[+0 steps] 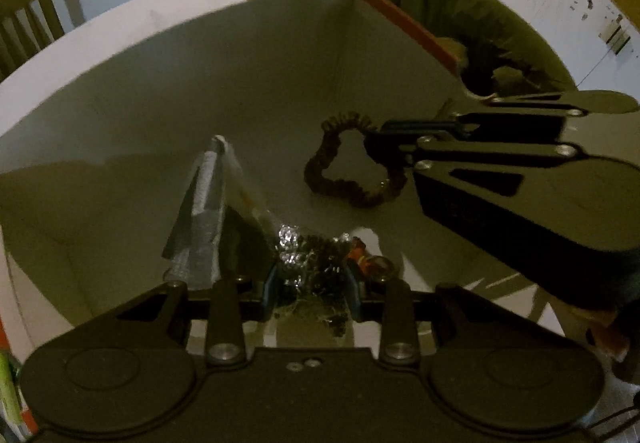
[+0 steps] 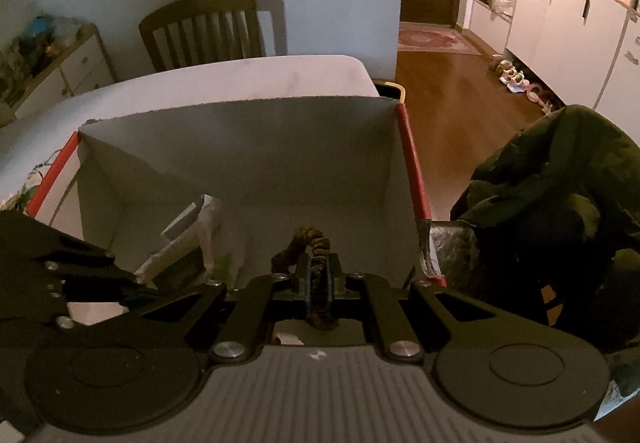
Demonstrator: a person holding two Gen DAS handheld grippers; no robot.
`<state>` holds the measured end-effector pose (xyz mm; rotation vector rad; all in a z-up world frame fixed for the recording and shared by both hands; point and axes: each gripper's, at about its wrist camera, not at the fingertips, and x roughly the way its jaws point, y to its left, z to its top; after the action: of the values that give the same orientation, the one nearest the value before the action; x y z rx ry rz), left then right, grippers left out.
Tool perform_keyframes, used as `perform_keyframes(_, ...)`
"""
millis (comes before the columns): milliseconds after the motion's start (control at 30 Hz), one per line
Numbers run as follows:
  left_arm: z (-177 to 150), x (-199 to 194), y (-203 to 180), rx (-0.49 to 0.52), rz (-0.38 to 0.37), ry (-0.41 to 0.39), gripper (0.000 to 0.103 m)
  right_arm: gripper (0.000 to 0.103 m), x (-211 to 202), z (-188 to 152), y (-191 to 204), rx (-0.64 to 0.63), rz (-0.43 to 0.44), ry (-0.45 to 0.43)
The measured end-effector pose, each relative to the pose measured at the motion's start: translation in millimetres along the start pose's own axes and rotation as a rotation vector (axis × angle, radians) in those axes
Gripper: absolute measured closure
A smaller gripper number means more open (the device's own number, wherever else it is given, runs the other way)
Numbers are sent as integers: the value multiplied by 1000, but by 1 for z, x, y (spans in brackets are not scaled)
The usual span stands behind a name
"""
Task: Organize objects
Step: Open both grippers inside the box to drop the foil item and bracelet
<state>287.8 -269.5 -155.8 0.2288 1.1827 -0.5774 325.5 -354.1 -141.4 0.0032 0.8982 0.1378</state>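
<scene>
Filling frame centre: open cardboard box on white table
Upper left: wooden chair
Left gripper: clamping glittery bag
Right gripper: pinching brown scrunchie inside box

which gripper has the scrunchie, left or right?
The right gripper: its fingers are shut on the brown scrunchie inside the box. The left gripper holds a crinkly clear bag instead.

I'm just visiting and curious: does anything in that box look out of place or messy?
Nothing looks spilled or broken. The box holds a plastic-wrapped packet leaning tilted rather than flat. The right gripper pinches a brown scrunchie, and the left gripper clamps a crinkly clear bag of dark bits.
</scene>
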Motion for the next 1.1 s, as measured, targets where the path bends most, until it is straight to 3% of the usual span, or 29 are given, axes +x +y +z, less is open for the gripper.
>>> perform_keyframes(167, 5, 7, 2, -2, -6, 54, 70, 96, -2, -1, -4, 9, 25, 2)
perform_keyframes(433, 3, 4, 3, -1, -10, 48, 66, 95, -10, -3, -10, 43, 51, 6)
perform_keyframes(533, 0, 1, 4, -2, -14, 38, 64, 94, -13, -4, -11, 43, 55, 8)
perform_keyframes(600, -3, -1, 4, -8, -13, 35, 56, 93, -14, -4, -11, 37, 47, 3)
perform_keyframes(633, -2, -1, 2, -10, -12, 27, 46, 92, -16, -5, -11, 34, 43, 0)
perform_keyframes(667, -1, -3, -1, -8, -6, 15, 42, 91, -18, -5, -11, 36, 39, -4)
perform_keyframes(1100, -12, -53, 2, -34, -2, -124, 42, 85, -62, -8, -7, 50, 65, -71)
